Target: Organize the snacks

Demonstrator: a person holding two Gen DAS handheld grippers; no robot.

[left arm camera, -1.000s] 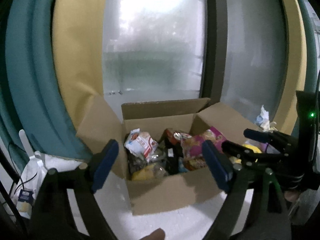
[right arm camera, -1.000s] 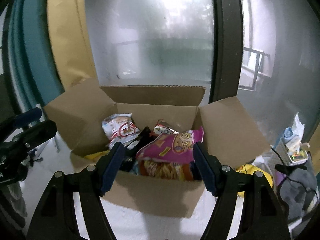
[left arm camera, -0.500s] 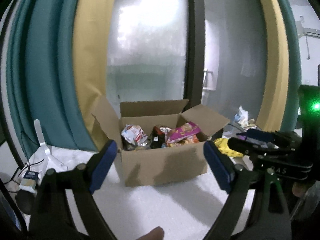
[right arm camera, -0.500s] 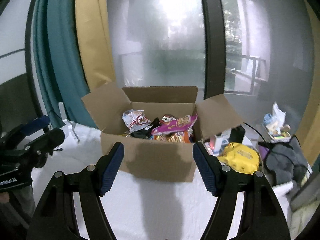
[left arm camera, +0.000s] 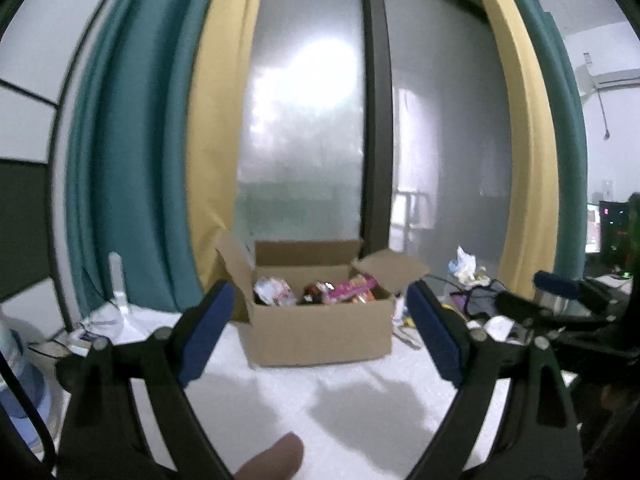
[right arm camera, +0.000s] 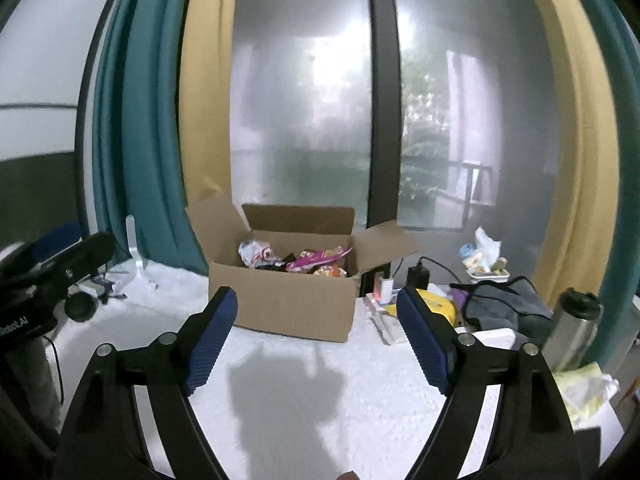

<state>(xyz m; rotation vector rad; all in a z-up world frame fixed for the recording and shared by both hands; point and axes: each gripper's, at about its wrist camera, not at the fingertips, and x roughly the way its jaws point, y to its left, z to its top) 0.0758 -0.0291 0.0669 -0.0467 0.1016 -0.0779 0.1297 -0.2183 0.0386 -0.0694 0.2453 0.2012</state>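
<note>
Open brown cardboard box (left arm camera: 318, 330), flaps splayed, stands on the white textured bench (left arm camera: 352, 404) against the frosted glass door; same box in right wrist view (right arm camera: 288, 304). Inside, a jumble of snack packets: a white crinkled packet with red print (left arm camera: 274, 291) at the left, a magenta-pink snack bag (left arm camera: 352, 287) lying across the top toward the right, dark and orange wrappers between and beneath them, too blurred to tell apart. Left hand-held gripper (left arm camera: 320, 334) has its blue-padded fingers spread wide with nothing between them; right hand-held gripper (right arm camera: 316, 338) likewise spread and empty. Both hover over bare bench, well apart from the box, which sits ahead of them and framed between the fingers in each view. Right of the box lies clutter: a yellow pouch (right arm camera: 438, 306), a grey cloth bundle (right arm camera: 504, 308), a steel flask with dark lid (right arm camera: 576, 328), a black charger with cord (right arm camera: 418, 276). Judgement: the step in hand is either the very start or a pause between picks; nothing is gripped and no sorted snacks show on the bench, so the task looks barely begun, or else finished with everything boxed — cannot tell which. If snacks are to come out, the next move calls for carrying one hand-held gripper forward and down over the box rim, lining the fingers across the pink bag or the white packet on top, and closing gently on the crinkly film.
</note>
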